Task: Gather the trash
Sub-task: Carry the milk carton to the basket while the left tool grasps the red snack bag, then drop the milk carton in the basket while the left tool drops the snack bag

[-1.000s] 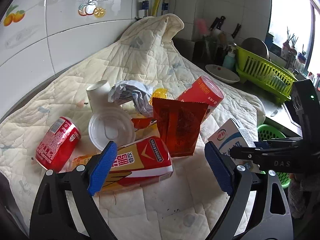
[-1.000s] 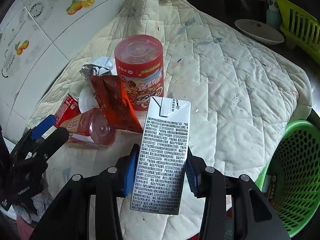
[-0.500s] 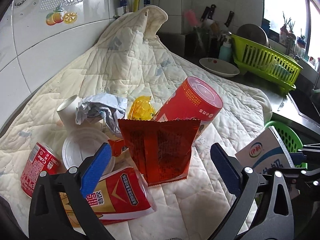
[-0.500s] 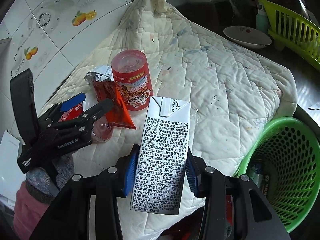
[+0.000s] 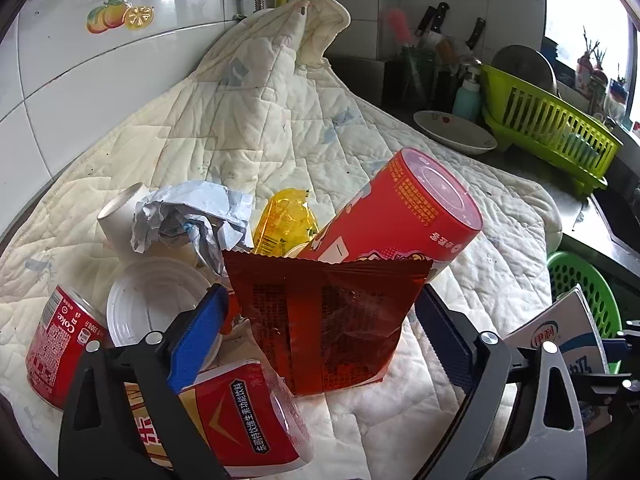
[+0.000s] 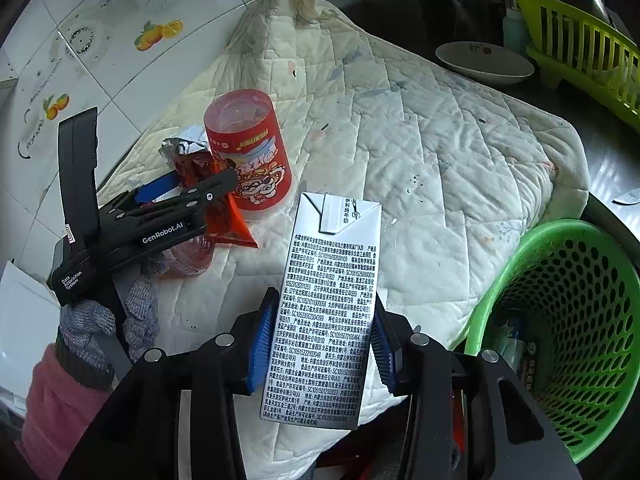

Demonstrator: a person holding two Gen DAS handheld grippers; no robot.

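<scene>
My right gripper [image 6: 320, 344] is shut on a silver milk carton [image 6: 328, 304], held above the quilt's front edge, left of the green basket [image 6: 560, 320]. The carton also shows in the left wrist view [image 5: 560, 332]. My left gripper [image 5: 320, 332] is open, its blue pads on either side of a red snack bag [image 5: 328, 320] that leans on a red cylinder tub [image 5: 404, 212]. Around it lie a Coke can [image 5: 60, 340], a red-yellow drink carton [image 5: 240, 420], a white lid [image 5: 156, 304], a white cup [image 5: 120, 212], crumpled paper [image 5: 188, 216] and a yellow wrapper [image 5: 284, 220].
A cream quilt [image 6: 420, 120] covers the counter. A white dish [image 6: 480, 60] and a lime dish rack [image 6: 580, 40] stand at the back right, with knives and a bottle [image 5: 466, 96] behind. The tiled wall [image 5: 100, 60] rises at left.
My left gripper has moved forward so its pads flank the red snack bag. My right gripper has drawn the carton back toward the basket.
</scene>
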